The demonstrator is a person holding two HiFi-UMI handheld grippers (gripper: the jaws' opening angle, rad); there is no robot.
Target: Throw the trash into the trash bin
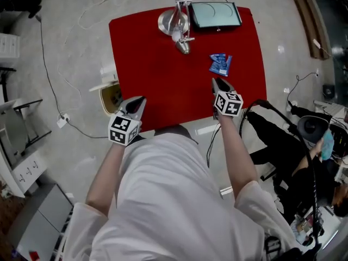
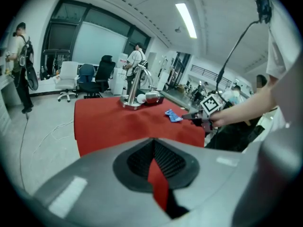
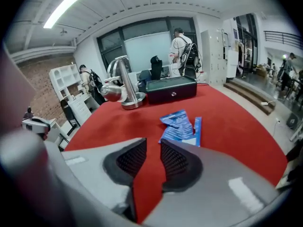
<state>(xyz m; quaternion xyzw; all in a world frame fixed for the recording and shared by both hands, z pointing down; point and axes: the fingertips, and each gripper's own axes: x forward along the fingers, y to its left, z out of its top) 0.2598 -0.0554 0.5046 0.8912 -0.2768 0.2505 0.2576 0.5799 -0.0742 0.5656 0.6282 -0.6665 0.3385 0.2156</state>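
- Holding my right gripper (image 3: 153, 143) low over the red table (image 1: 163, 75), I have its jaws a narrow gap apart, with only red cloth showing between them.
- The trash (image 1: 220, 64), a crumpled blue wrapper, lies on the right part of the table, just beyond the right gripper's tips. It is not touched.
- My left gripper (image 2: 154, 141) is at the table's near-left corner. Its jaws meet at the tips and have nothing in them.
- The bin (image 1: 111, 98) stands on the floor against the table's left edge, just left of the left gripper, its mouth open upward.
- At the far edge of the table, a metal stand (image 1: 176, 23) sits left of a flat dark case (image 1: 215, 14). Both are well apart from the trash.
- From the left gripper view, my right hand and its marker cube show at the table's right side, pointing at the wrapper.
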